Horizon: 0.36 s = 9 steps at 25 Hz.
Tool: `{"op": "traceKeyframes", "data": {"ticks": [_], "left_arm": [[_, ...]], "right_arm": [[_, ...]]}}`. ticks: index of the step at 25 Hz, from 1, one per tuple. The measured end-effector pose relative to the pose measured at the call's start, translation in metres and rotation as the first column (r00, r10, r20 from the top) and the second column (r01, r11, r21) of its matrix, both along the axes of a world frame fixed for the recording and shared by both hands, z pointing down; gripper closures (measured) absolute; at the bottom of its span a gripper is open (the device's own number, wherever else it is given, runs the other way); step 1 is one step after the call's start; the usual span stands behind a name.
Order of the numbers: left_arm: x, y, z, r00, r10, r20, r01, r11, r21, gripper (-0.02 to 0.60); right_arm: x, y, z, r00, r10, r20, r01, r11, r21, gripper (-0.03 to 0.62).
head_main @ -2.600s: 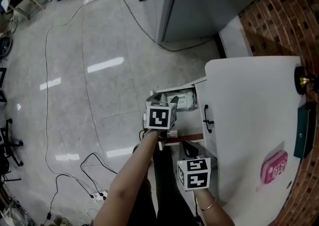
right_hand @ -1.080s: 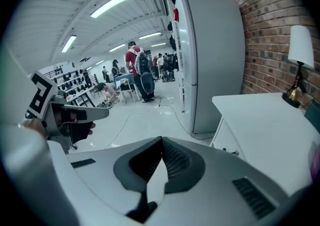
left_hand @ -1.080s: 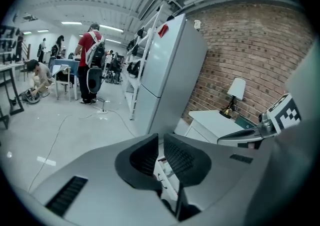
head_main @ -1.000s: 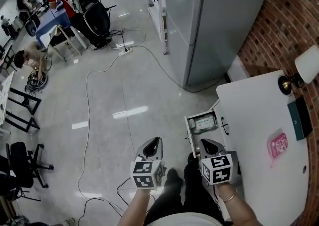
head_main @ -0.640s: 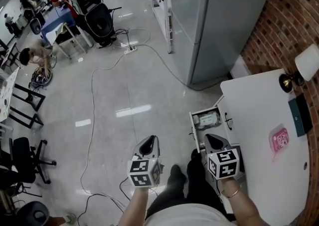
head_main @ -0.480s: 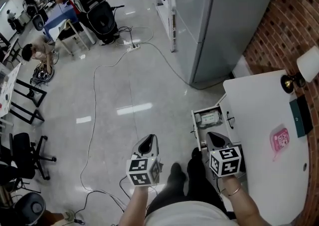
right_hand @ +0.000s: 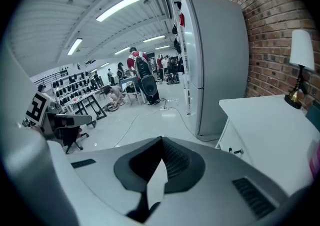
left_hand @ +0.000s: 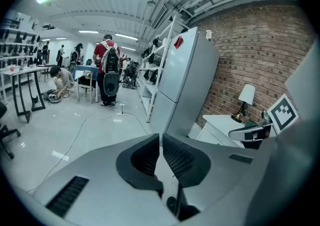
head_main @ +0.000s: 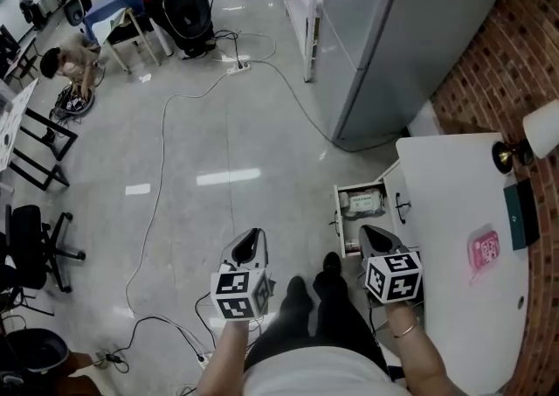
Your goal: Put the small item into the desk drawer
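Grey glossy floor [head_main: 262, 123] borders the white desk [head_main: 445, 202]; left gripper [head_main: 248, 246] and right gripper [head_main: 374, 239] jaws are clenched empty.

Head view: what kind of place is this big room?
Probably a workshop or lab hall: cables trail over the shiny floor, a person crouches near a table, and a white desk stands by a brick wall.

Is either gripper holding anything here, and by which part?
Nothing is held. The left gripper and right gripper are both shut with nothing between them; a pale packet lies in the open desk drawer.
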State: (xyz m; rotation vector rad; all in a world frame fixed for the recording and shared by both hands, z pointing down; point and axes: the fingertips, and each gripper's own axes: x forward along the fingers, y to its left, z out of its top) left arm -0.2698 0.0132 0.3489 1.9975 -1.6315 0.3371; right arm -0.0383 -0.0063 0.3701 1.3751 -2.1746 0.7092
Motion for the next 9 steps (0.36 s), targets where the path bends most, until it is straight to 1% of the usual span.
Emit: {"op": "traceKeyframes", "data": {"ticks": [5, 9], "left_arm": [[-0.010, 0.002, 0.010, 1.000, -0.012, 0.009, 0.012, 1.000, -0.012, 0.541], [-0.020, -0.003, 0.015, 0.999, -0.030, 0.021, 0.030, 0.999, -0.024, 0.542]], "right_arm": [[-0.009, -0.006, 0.005, 1.000, -0.015, 0.000, 0.015, 1.000, 0.027, 0.588], [-0.019, -0.018, 0.020, 0.999, -0.038, 0.010, 0.038, 0.999, 0.006, 0.588]]}}
